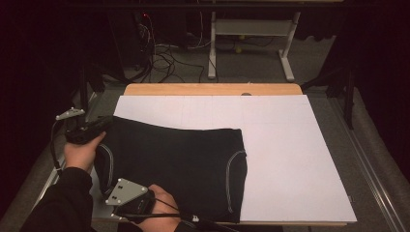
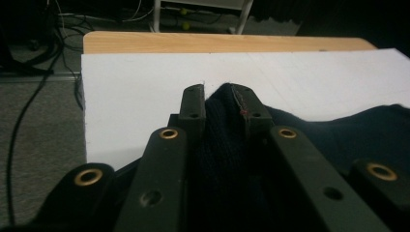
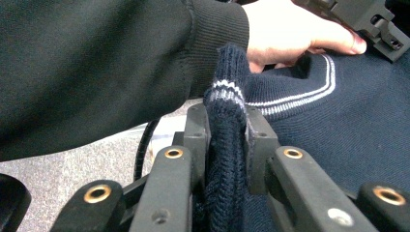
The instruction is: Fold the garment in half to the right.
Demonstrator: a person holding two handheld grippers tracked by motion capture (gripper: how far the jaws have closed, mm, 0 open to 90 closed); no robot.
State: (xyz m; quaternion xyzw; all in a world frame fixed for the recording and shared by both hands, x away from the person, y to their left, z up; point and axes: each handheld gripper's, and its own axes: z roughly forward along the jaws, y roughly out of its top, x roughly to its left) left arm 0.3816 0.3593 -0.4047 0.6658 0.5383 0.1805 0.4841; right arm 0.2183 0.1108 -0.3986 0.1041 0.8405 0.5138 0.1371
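Observation:
A dark navy knitted sweater (image 1: 179, 164) with pale trim lines lies folded on the white board (image 1: 290, 145), over its left half. My left gripper (image 1: 107, 123) is at the sweater's far left corner, shut on a bunch of the knit (image 2: 223, 104). My right gripper (image 1: 145, 205) sits at the near left edge, under its grey plate, shut on a ribbed fold with white stripes (image 3: 226, 96). In the right gripper view the sweater (image 3: 348, 130) spreads to the right, with the other hand (image 3: 290, 34) beyond it.
The white board lies on a wooden table (image 1: 212, 89) whose far edge shows. Cables (image 1: 159, 58) and a table frame (image 1: 251, 29) stand on the floor behind. A black cable (image 3: 141, 152) runs below my dark sleeve (image 3: 96, 63).

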